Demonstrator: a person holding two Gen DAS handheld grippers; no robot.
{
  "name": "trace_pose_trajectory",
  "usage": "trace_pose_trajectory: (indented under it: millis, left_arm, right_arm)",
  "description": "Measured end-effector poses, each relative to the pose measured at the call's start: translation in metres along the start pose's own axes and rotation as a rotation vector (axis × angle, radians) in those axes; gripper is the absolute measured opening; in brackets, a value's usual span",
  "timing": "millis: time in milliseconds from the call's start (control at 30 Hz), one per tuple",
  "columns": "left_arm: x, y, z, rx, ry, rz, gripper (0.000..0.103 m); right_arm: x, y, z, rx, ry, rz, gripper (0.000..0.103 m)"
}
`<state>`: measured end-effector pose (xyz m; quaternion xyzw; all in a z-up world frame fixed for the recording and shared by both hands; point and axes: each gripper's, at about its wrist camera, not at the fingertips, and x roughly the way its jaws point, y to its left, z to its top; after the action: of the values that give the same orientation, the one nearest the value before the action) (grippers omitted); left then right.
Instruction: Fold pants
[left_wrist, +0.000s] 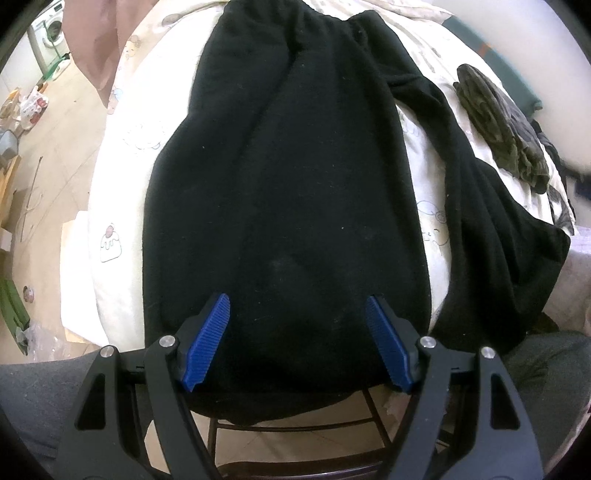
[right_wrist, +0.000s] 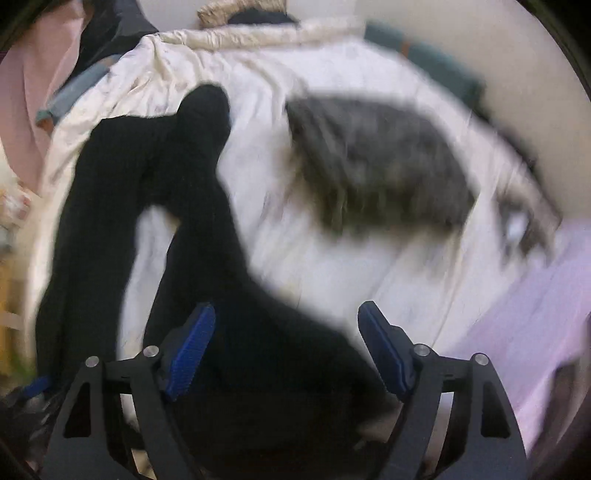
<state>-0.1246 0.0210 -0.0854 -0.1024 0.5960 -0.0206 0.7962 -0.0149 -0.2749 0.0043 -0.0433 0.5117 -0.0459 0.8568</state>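
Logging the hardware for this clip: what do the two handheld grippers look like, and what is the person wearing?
Both the left gripper and right gripper have black linkage arms with triangular cut-outs, silver pivot pins and blue ribbed finger pads. No cables or markings show. Grey clothing appears beside the left gripper.

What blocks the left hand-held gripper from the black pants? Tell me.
Nothing visible. The left hand-held gripper hangs open directly over the black pants spread on the bed cover; only bare fabric shows between its fingers.
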Motion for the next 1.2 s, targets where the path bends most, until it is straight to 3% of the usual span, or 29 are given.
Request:
trace_pose_trajectory:
  millis: [67, 133, 200, 267, 333, 367, 433, 567, 633, 733, 833, 867, 933, 1067, 1200]
  left_arm:
    - [0.0, 0.001, 0.0, -0.002, 0.0, 0.005, 0.073]
    - [0.002, 0.003, 0.0, -0.007, 0.004, 0.008, 0.073]
    - [0.004, 0.005, 0.001, -0.016, 0.014, 0.007, 0.073]
    - [0.006, 0.006, 0.002, -0.019, 0.02, 0.008, 0.073]
    - [0.007, 0.009, 0.004, -0.027, 0.019, 0.014, 0.073]
    - [0.008, 0.01, 0.005, -0.033, 0.021, 0.015, 0.073]
    - [0.01, 0.012, 0.006, -0.053, 0.029, 0.007, 0.073]
    - [0.011, 0.013, 0.007, -0.06, 0.036, -0.012, 0.073]
    - [0.01, 0.012, 0.006, -0.057, 0.036, -0.018, 0.073]
    - [0.011, 0.014, 0.006, -0.068, 0.045, -0.03, 0.073]
    - [0.012, 0.012, 0.006, -0.074, 0.055, -0.037, 0.073]
    - [0.011, 0.012, 0.006, -0.072, 0.055, -0.037, 0.073]
    - [0.01, 0.01, 0.006, -0.069, 0.054, -0.036, 0.073]
    - [0.01, 0.01, 0.006, -0.072, 0.059, -0.044, 0.073]
    - [0.01, 0.005, 0.01, -0.061, 0.057, -0.047, 0.073]
  right_arm:
    - [-0.001, 0.021, 0.022, -0.056, -0.093, -0.049, 0.082]
    - [0.014, 0.041, 0.043, -0.096, -0.098, -0.039, 0.082]
    - [0.052, 0.06, 0.054, -0.108, 0.008, 0.151, 0.08]
    - [0.097, 0.078, 0.053, -0.082, 0.129, 0.277, 0.063]
    - [0.133, 0.096, 0.044, -0.106, 0.178, 0.254, 0.031]
    - [0.147, 0.104, 0.039, -0.121, 0.192, 0.249, 0.027]
    - [0.158, 0.112, 0.028, -0.155, 0.177, 0.231, 0.004]
    - [0.117, 0.113, 0.014, -0.164, 0.066, 0.334, 0.004]
    - [0.088, 0.115, 0.003, -0.17, 0.08, 0.471, 0.004]
    - [0.061, 0.138, -0.019, -0.302, 0.121, 0.602, 0.004]
    - [0.078, 0.159, -0.052, -0.395, 0.254, 0.55, 0.007]
    - [0.091, 0.161, -0.061, -0.394, 0.331, 0.55, 0.007]
    - [0.106, 0.156, -0.076, -0.352, 0.398, 0.543, 0.007]
    - [0.098, 0.147, -0.078, -0.344, 0.406, 0.573, 0.009]
    - [0.084, 0.11, -0.068, -0.245, 0.39, 0.619, 0.009]
